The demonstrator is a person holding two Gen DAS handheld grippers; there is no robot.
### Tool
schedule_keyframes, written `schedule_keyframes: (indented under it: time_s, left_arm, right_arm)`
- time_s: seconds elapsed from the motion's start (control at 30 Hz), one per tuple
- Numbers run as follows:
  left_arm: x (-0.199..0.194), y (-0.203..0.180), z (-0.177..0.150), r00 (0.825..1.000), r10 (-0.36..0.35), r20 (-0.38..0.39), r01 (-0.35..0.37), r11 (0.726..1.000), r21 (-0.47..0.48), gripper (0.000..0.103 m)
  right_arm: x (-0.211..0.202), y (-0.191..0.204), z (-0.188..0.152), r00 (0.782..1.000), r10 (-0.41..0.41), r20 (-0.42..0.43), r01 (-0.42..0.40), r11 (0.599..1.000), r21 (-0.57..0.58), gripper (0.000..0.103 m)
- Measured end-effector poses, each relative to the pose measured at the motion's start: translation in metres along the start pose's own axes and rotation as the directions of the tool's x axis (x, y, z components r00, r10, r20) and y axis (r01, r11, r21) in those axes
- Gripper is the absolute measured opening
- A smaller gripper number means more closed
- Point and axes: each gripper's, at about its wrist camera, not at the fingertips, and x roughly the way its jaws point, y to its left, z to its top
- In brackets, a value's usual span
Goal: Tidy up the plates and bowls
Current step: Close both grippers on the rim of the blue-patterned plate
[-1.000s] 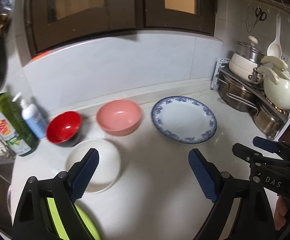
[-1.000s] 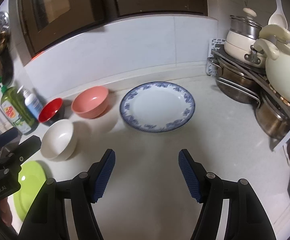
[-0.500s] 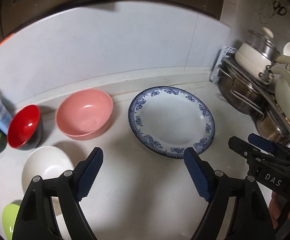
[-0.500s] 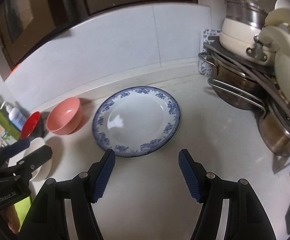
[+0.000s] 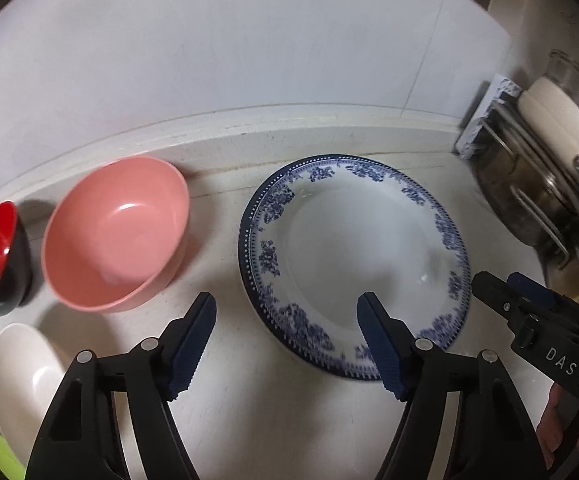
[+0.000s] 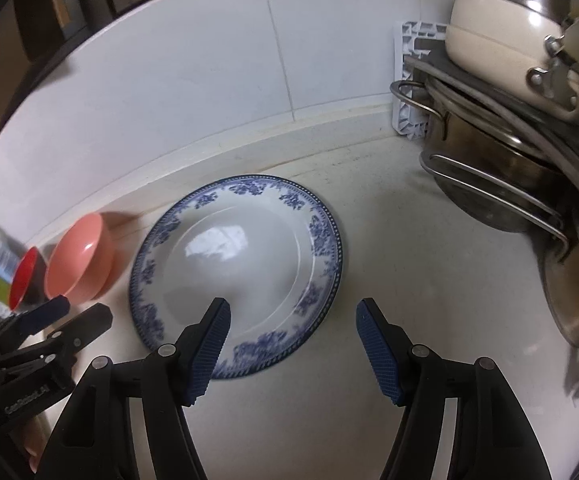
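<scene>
Glazed blue-rimmed plate [image 6: 249, 264] looks stiff, slippery, breakable; grip its near rim, both tools [image 5: 287, 338] [image 6: 293, 340] spread, empty.

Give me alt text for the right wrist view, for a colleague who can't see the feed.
The open right gripper hovers over the near rim of a round white plate with a blue floral border lying on a pale kitchen counter. A pink plastic bowl and a red-lined black bowl sit to the plate's left, and stacked steel pots stand on the right.
</scene>
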Motion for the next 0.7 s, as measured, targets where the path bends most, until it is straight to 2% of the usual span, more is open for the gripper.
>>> schedule_keyframes:
  time_s: [0.23,0.5,0.7]
  left_arm:
    - [0.025,0.000,0.009,0.999,0.042,-0.013,-0.043,0.999,-0.009,0.071]
    - [0.047,0.005,0.018,0.995,0.083,-0.047,-0.084,0.996,-0.026,0.064]
    - [0.054,0.011,0.019,0.994,0.076,-0.072,-0.079,0.996,-0.040,0.058]
  right_arm:
    - [0.039,-0.010,0.009,0.998,0.031,-0.051,-0.029,0.999,0.046,0.066]
    - [0.066,-0.013,0.021,0.997,0.030,-0.077,-0.026,0.998,0.062,0.066]
    - [0.080,-0.009,0.026,0.995,0.032,-0.089,-0.027,0.998,0.059,0.065]
